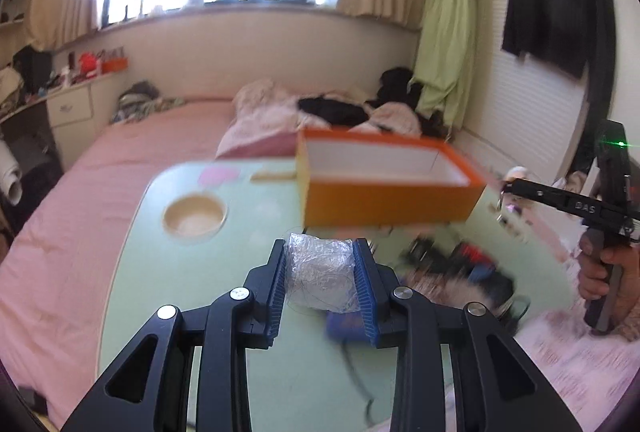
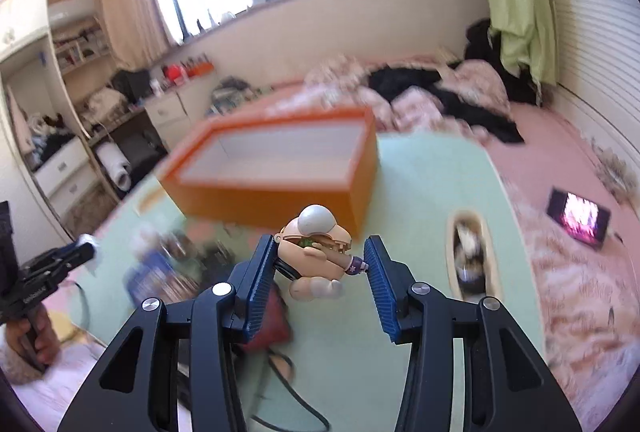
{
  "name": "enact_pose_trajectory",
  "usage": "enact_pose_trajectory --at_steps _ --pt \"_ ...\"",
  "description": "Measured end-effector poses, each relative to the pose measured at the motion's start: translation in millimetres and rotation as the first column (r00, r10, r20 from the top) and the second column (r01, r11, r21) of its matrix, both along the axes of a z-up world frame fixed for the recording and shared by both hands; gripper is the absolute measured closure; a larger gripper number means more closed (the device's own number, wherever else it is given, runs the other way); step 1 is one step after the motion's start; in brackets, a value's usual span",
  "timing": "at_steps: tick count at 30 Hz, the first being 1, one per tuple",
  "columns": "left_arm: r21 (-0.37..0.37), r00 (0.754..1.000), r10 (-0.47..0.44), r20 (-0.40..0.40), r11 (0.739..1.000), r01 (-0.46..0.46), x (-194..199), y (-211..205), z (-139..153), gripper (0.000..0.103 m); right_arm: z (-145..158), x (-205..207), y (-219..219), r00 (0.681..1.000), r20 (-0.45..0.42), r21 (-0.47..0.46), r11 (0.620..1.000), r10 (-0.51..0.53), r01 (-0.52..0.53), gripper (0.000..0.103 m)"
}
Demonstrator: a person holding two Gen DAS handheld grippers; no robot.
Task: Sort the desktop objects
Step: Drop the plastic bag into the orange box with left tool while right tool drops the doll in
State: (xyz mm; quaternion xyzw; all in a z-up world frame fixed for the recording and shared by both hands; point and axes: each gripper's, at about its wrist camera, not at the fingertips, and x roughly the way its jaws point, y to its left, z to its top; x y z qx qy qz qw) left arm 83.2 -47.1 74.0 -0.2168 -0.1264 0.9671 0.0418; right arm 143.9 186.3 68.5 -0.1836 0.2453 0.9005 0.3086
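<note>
Left gripper [image 1: 320, 272] pinches a crumpled clear plastic wad [image 1: 321, 274] squarely between its blue pads [image 1: 280, 292], jaws pressed onto both sides of it, held up over the pale green table [image 1: 200, 292]. Ahead of the jaws and slightly right, an open orange box [image 1: 384, 179] with a white inside, blurred. Ahead-left of the jaws, a round wooden bowl [image 1: 195, 218] sits on the table; further off, a pink flat piece [image 1: 218, 175] and a small beige block [image 1: 274, 175]. Below and right of the jaws, a blurred clutter of dark and blue items [image 1: 452, 272], too smeared to name. Right gripper [image 2: 320, 262] holds a small toy figure [image 2: 316, 252], pale body with a grey-white cap; jaws are spread fairly wide, left pad [image 2: 258, 284] touching the figure, right pad touching only the tip of its brown stick-like part. Straight ahead of these jaws, the same orange box [image 2: 272, 167]. Right of the jaws, an oval wooden tray [image 2: 474, 256] with small things in it. Further right, a lit phone [image 2: 580, 218] on the pink bedding [image 2: 560, 171].
</note>
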Motion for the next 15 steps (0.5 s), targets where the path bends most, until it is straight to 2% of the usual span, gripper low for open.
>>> enact_pose_trajectory --at_steps 2,4,7,9,11,12,13,15 --pt "-0.007 0.999 -0.042 -0.034 0.999 0.041 -20.4 7.9 23.6 0.072 21.3 -14.2 13.2 1.0 0.008 0.023 1.0 -0.005 0.005 0.057" --pt "-0.011 0.996 -0.077 -0.044 0.997 0.076 -46.4 15.9 38.1 0.072 30.1 -34.0 27.5 0.999 0.031 0.034 0.999 -0.007 0.006 0.057" --pt "0.002 0.994 -0.101 -0.03 0.995 0.101 -95.7 24.3 45.6 0.072 24.1 -65.3 52.8 0.998 0.057 -0.013 1.0 0.007 -0.006 0.056" --pt "0.036 0.991 -0.129 0.032 0.991 0.128 -130.2 27.8 38.6 0.07 10.4 -84.9 67.3 0.994 0.107 -0.056 0.998 -0.01 0.016 0.056" --pt "-0.001 0.984 -0.101 0.145 0.995 0.102 -157.2 37.3 23.9 0.056 1.6 -93.1 75.8 0.988 0.147 -0.096 0.994 -0.04 0.054 0.056" --pt "-0.011 0.983 -0.084 0.166 0.996 0.087 -160.2 39.2 18.7 0.054 -1.6 -94.7 79.2 0.985 0.166 -0.119 0.99 -0.051 0.071 0.056" --pt "-0.006 0.983 -0.082 0.166 0.996 0.084 -157.4 40.4 13.0 0.052 -1.7 -92.8 79.4 0.984 0.166 -0.136 0.987 -0.057 0.08 0.056" --pt "0.018 0.984 -0.101 0.144 0.995 0.1 -143.5 41.0 8.2 0.043 4.9 -77.5 68.8 0.992 0.111 -0.12 0.99 -0.061 0.074 0.055"
